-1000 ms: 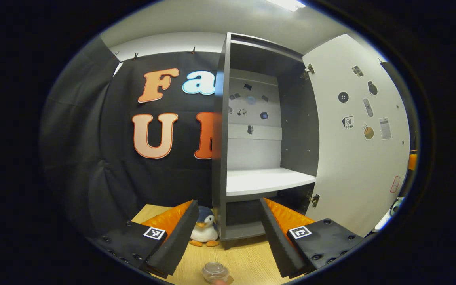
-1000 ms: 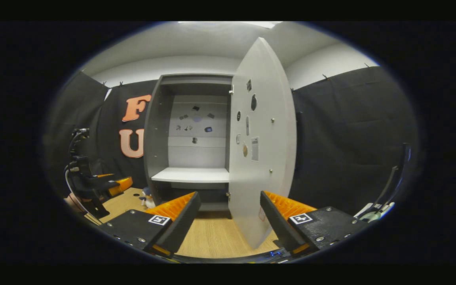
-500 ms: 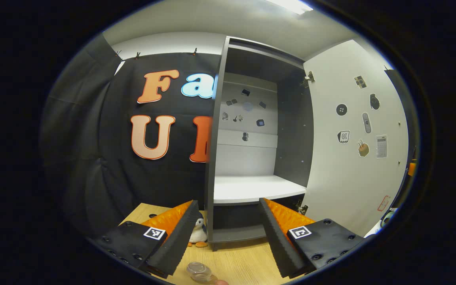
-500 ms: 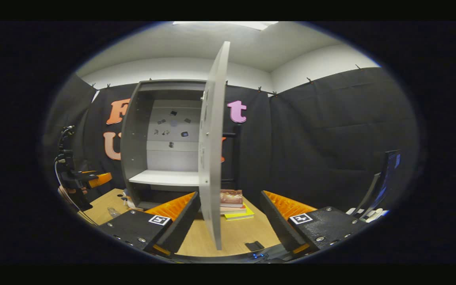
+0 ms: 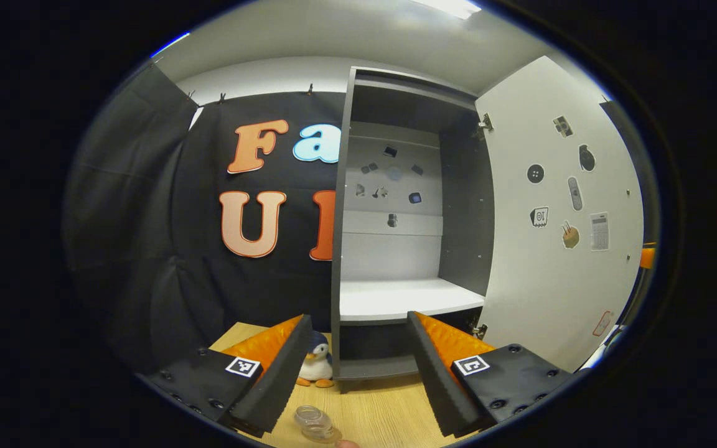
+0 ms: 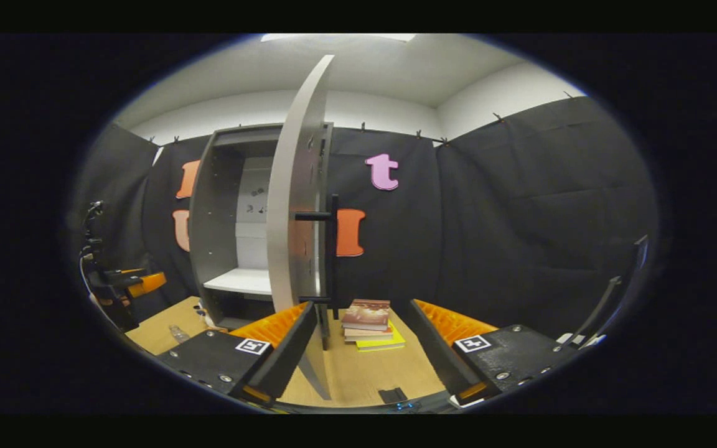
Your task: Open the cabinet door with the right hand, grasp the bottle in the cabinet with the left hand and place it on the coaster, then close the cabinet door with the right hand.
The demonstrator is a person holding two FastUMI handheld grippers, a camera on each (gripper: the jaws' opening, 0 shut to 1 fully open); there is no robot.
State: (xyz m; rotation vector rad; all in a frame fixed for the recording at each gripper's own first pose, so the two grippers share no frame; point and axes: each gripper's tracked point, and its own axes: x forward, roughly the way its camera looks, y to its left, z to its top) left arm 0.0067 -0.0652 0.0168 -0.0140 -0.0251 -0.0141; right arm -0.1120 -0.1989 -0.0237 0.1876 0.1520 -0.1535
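Your bottle (image 5: 313, 421) now stands on the wooden table (image 5: 383, 417) at the bottom edge of the left gripper view, just ahead of and between your left gripper's (image 5: 355, 367) fingers, touched by neither; a second ago it sat a little further right in that view. Something tan shows under its base, but you cannot tell whether that is the coaster, as the view's edge cuts it off. In the right gripper view the bottle is a faint clear shape (image 6: 178, 333) on the table near the cabinet's (image 6: 212, 211) foot, too small to read well. The cabinet door (image 6: 296, 205) has swung since a second ago: then you faced its stickered inner side, now you see it nearly edge-on, with its dark bar handle (image 6: 332, 249) facing you. In the left gripper view the door (image 5: 557, 218) looks wide open, its far edge cut off by the rim. Your left gripper's fingers stand apart with nothing between them. Your right gripper (image 6: 358, 348) is likewise spread and empty, with the door's lower edge showing between its fingers; whether a finger touches it you cannot tell. A toy penguin (image 5: 317, 367) sits beside the cabinet, partly hidden behind your left gripper's finger. A stack of books (image 6: 371, 320) lies on the table beyond the door.
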